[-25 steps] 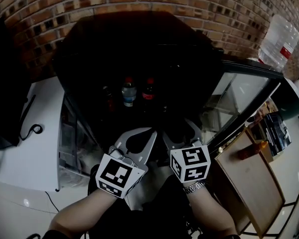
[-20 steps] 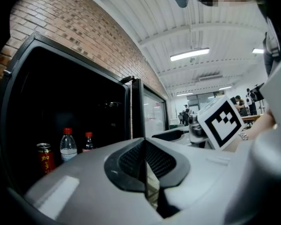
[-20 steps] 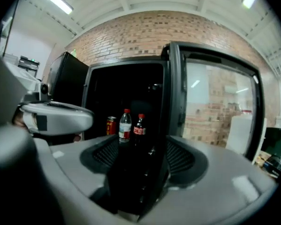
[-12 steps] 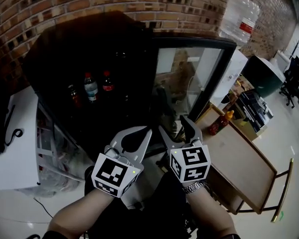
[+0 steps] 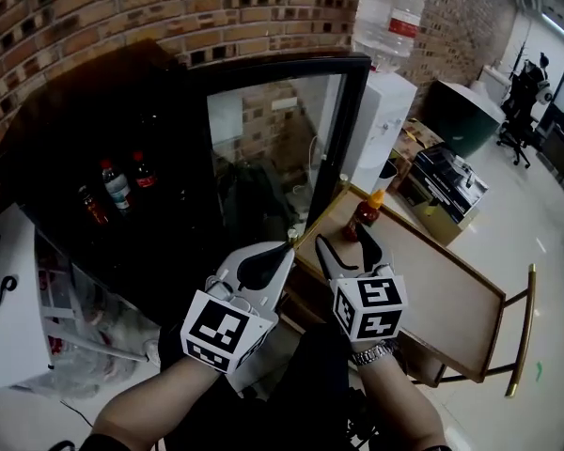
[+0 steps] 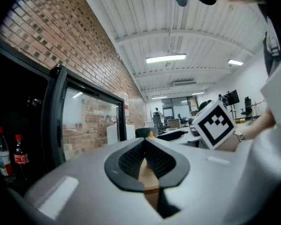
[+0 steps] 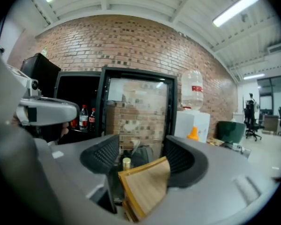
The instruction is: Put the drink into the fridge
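Note:
A drink bottle with an orange cap and dark body stands on the wooden table, near its far edge. The black fridge is at the left with its glass door swung open. Three bottles stand on a shelf inside. My left gripper is shut and holds nothing, just off the table's near corner. My right gripper is open and empty over the table's near end, short of the drink. In the right gripper view the table corner shows between the fingers.
A water dispenser with a big jug stands behind the table, right of the door. A small gold-capped bottle shows beyond the table corner. White boxes and bags lie left of the fridge. Desks and office chairs fill the far right.
The head view has swung right, so the fridge slid left and the table with the drink came to the middle. The left gripper's jaws have come together. The right gripper stays open.

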{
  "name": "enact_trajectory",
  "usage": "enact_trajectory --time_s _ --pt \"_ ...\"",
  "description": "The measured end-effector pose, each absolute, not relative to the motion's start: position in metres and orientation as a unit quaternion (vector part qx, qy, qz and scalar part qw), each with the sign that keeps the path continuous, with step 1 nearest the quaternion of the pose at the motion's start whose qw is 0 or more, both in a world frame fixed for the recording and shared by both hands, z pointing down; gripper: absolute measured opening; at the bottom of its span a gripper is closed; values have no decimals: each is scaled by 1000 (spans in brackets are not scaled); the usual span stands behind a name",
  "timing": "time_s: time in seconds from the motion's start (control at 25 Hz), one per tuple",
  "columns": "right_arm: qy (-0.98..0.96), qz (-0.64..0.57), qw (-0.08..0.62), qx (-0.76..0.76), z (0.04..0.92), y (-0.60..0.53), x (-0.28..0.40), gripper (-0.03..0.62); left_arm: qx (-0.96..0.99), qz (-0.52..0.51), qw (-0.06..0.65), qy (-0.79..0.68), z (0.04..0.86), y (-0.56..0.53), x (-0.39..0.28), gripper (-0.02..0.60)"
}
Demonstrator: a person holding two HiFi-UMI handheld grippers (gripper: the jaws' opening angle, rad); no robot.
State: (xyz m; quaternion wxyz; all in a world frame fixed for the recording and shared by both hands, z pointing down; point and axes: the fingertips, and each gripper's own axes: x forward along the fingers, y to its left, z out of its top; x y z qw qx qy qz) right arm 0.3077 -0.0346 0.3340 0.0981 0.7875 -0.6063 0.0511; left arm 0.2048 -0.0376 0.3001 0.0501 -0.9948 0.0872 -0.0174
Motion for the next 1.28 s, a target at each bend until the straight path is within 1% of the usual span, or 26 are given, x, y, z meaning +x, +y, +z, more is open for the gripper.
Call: enact_trajectory --time_s 0.2,0.56,0.96,1.28 --pt "-580 67 96 806 342 -20 342 310 -997 -21 49 59 303 -28 238 5" --pt "-547 91 98 826 359 -7 381 310 -999 -26 39 28 313 -19 279 5" --pt "-532 124 112 830 386 -26 416 311 -999 -33 28 14 324 -30 307 5" --pt "-525 145 119 830 407 -49 444 311 -999 -40 17 21 334 -52 316 5"
